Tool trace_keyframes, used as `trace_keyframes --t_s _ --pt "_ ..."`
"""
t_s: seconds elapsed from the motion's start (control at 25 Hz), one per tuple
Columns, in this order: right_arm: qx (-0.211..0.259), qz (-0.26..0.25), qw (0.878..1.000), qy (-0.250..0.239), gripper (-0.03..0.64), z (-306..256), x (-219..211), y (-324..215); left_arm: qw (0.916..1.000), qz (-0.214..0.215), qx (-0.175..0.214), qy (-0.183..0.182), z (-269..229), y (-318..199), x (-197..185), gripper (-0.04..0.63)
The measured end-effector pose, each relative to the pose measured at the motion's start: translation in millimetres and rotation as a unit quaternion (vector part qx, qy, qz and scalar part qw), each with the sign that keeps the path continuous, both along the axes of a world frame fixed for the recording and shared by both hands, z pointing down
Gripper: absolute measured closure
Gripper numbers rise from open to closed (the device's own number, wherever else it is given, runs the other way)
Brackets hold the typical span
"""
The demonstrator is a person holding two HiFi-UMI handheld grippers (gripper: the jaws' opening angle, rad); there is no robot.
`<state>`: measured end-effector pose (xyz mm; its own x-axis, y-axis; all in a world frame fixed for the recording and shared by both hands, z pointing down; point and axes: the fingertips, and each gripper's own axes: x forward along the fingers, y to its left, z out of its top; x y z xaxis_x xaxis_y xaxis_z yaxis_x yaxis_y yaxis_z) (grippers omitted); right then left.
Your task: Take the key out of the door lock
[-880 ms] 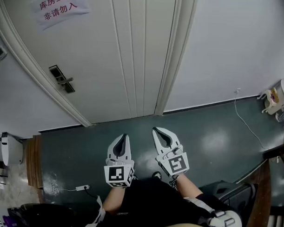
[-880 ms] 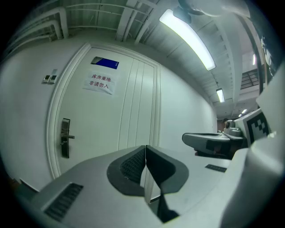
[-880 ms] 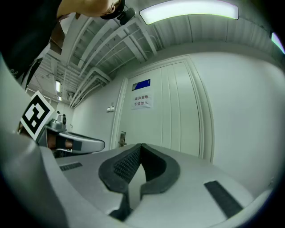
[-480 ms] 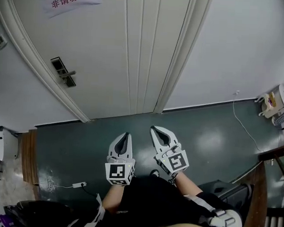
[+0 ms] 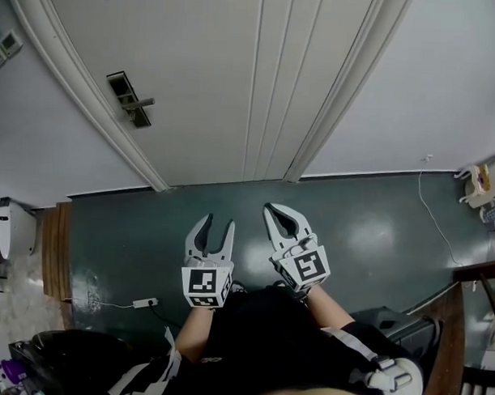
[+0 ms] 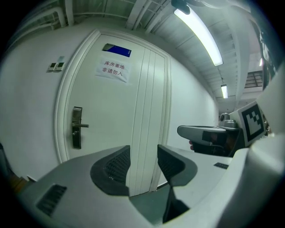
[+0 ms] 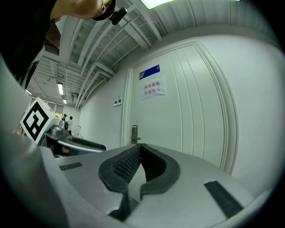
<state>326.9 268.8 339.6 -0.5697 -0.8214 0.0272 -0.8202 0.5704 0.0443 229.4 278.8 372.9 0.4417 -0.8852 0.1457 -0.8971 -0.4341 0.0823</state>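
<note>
Door lock (image 5: 129,99) sits on the white door (image 5: 219,78), well ahead of both tools and off to the left of their line. From the head view it shows as a dark plate with a lever handle. At this size no view shows whether a key stands in it.

Left gripper (image 5: 217,226): jaws stand apart with a clear gap, nothing between them. Its own view looks through that gap at the door's grooved panel, with the lock plate up and to the left of the left jaw.

Right gripper (image 5: 273,211): fingertips meet, the hollow behind them is empty, and it holds nothing. Its own view places the lock just above the closed tips, far beyond them.

Both tools hang side by side, close to the body, over the dark green floor (image 5: 133,229), well short of the door.

Seen only in the gripper views: a paper sign (image 6: 112,70) with a blue plate (image 6: 116,50) above it on the door, above the jaws, and a ceiling lamp (image 6: 198,29) overhead. Seen only from the head: a power strip (image 5: 144,303) on the floor, behind and to the left of the left gripper.
</note>
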Motion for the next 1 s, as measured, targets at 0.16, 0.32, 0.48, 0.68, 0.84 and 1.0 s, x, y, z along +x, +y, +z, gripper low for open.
trace_keyframes --t_s 0.16,0.32,0.48,0.68,0.84,1.0 --pt "-0.009 -0.023 1.0 -0.001 0.609 6.0 -35.6 -5.8 0.9996 -0.025 0.0 0.009 1.5 -7.6 -35.0 0.41" --pt "-0.013 -0.041 0.999 0.007 0.609 11.6 -54.2 -20.8 0.999 -0.043 -0.001 0.016 3.8 -18.8 -54.6 0.402" --pt "-0.014 -0.05 0.999 0.003 0.609 14.8 -62.8 -50.5 0.9982 -0.058 -0.003 0.017 6.5 -46.5 -70.4 0.377" --pt "-0.007 -0.071 0.997 -0.005 0.609 14.1 -80.9 -106.4 0.9961 -0.084 0.017 0.021 -2.0 -96.9 -92.2 0.365" --pt "0.006 -0.096 0.995 -0.006 0.609 -2.0 -97.3 -153.7 0.9949 -0.098 0.023 0.012 -17.8 -143.5 -103.9 0.351" --pt "0.003 -0.121 0.993 -0.004 0.609 -4.9 -110.0 -194.2 0.9923 -0.122 0.018 0.014 -22.7 -185.2 -114.2 0.351"
